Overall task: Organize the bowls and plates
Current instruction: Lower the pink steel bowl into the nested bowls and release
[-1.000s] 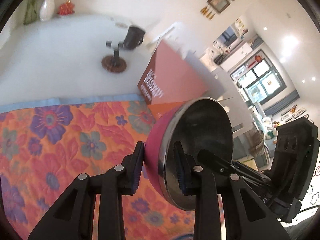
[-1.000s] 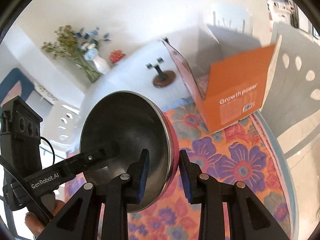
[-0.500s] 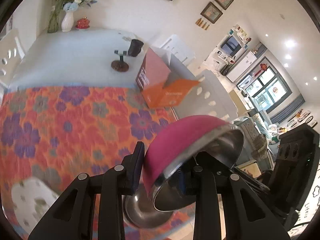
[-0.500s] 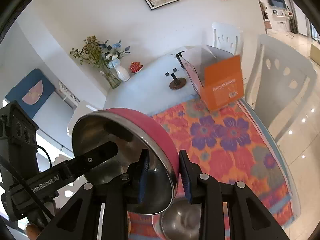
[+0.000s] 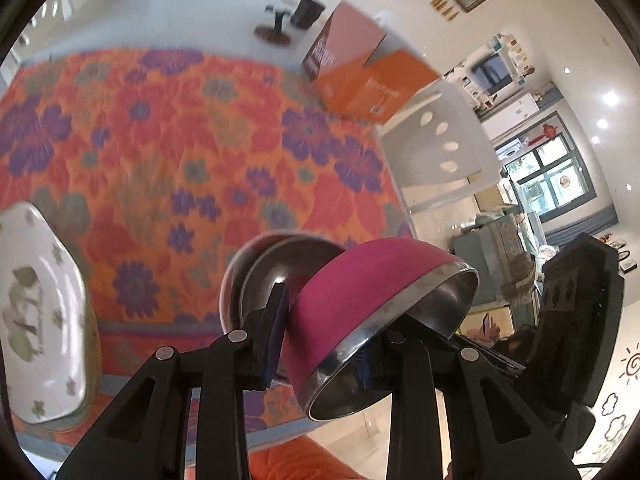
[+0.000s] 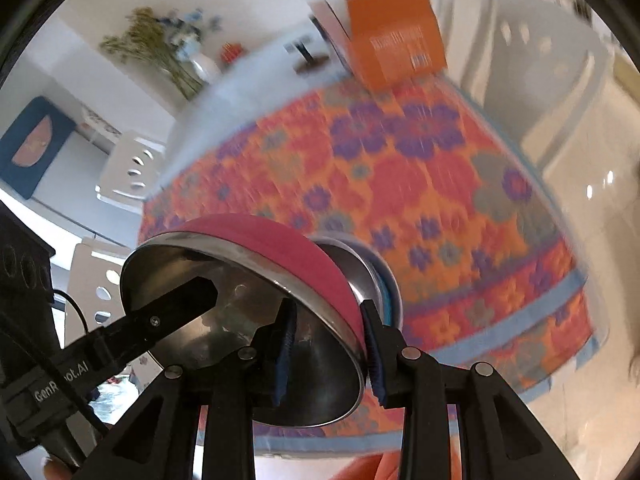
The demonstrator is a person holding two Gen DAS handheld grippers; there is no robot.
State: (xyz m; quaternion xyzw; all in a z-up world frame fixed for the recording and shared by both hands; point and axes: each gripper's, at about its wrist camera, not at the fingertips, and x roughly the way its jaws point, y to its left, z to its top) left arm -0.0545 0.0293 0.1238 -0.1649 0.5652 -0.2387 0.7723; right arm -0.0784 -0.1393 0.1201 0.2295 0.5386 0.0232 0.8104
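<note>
Bowl (image 5: 372,280) with a pink outside and steel inside hangs between your two grippers, held by its rim from opposite sides. In the left wrist view your left gripper (image 5: 324,336) pinches the rim at lower centre, one pad on the pink wall, the other inside. In the right wrist view your right gripper (image 6: 330,354) is clamped on the same bowl's (image 6: 256,276) rim at lower centre; its jaws have eased only slightly wider over the last second, and the pads still press the rim.

A second ago the bowl stood on edge, its steel inside facing each camera, and the orange box (image 5: 368,76) loomed close behind it. Now the bowl is tipped with its pink outside uppermost, and the box has shrunk toward the top of both frames. The floral cloth (image 5: 180,140) fills much more of each picture.

A steel bowl (image 5: 276,256), absent a second ago, lies on the cloth just behind the pink one. A white floral plate (image 5: 40,312) has entered at the left edge of the left wrist view. Both views are motion-blurred.
</note>
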